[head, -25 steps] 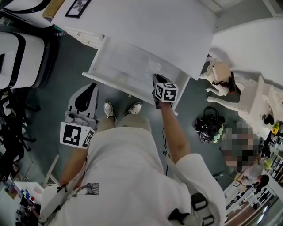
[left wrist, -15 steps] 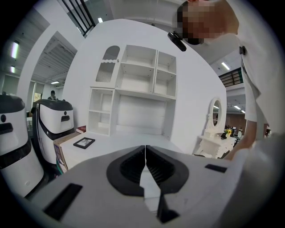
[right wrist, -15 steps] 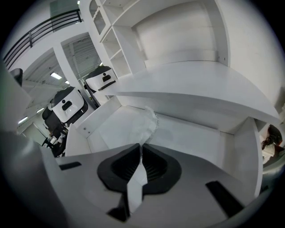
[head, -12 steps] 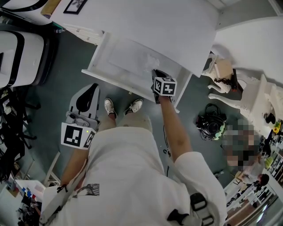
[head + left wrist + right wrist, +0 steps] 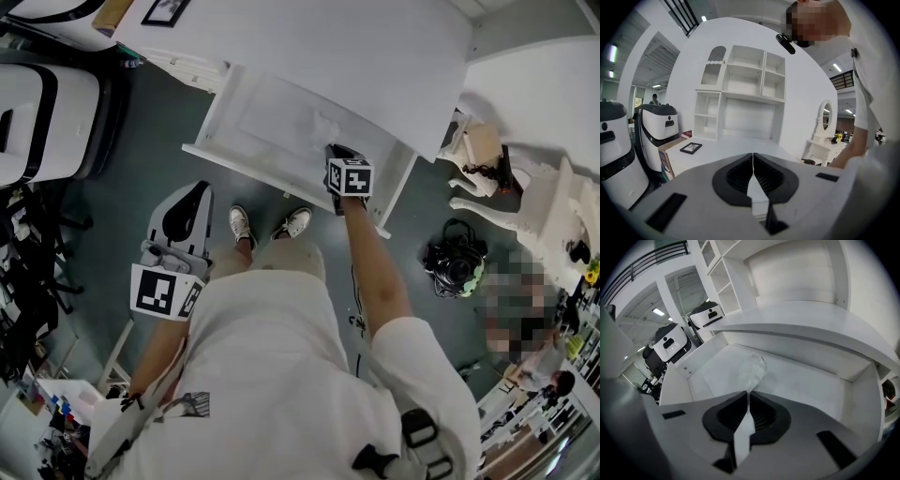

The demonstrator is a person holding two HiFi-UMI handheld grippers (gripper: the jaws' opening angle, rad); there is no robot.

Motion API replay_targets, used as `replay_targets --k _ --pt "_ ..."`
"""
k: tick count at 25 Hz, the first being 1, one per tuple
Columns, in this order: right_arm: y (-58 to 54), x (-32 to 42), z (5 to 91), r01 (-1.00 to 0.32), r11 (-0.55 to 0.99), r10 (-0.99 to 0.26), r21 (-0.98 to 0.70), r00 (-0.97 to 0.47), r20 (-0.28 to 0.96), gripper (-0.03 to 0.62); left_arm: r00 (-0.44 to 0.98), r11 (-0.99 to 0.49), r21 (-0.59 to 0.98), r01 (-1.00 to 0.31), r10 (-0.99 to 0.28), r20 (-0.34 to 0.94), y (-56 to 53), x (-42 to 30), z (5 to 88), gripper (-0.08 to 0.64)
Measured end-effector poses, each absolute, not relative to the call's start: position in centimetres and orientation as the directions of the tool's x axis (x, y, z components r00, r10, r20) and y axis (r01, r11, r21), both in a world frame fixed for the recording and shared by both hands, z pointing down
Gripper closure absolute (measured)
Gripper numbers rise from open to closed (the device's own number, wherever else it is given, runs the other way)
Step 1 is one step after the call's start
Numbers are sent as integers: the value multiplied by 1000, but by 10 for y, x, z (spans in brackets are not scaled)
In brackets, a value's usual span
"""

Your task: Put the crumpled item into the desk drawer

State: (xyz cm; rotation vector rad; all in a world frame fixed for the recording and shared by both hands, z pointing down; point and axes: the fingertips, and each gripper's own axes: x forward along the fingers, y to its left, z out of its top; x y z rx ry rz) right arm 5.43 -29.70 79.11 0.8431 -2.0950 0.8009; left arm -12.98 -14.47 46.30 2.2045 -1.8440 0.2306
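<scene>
Here, the right gripper (image 5: 334, 156) reaches into the open drawer (image 5: 246, 120) under the desk (image 5: 328, 47), its jaws closed on one edge of the crumpled item (image 5: 753, 372). The white item lies within the drawer's walls; whether it touches the floor is unclear. The left gripper (image 5: 753, 158) hangs low at the person's side, jaws pressed together and empty.

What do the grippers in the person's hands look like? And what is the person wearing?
The left gripper and the right gripper look alike. Each has a pale grey shell and black ribbed pads that narrow to a point. Each carries a white cube printed with black square markers. The person wears a white short-sleeved shirt.
</scene>
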Motion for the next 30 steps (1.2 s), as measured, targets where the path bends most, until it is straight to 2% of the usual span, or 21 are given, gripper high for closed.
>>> replay_targets --k 11,18,30 --pt "-298 55 806 -787 577 -302 -217 -452 839 563 154 -136 82 -987 -947 283 -124 -155 459 541" --pt "-298 55 811 -786 596 -305 -163 -409 860 528 141 -122 86 -989 -949 282 -117 -166 458 541" --pt "-299 51 814 -793 595 -298 -130 -368 881 529 112 -92 88 -992 -956 272 -101 -181 455 541"
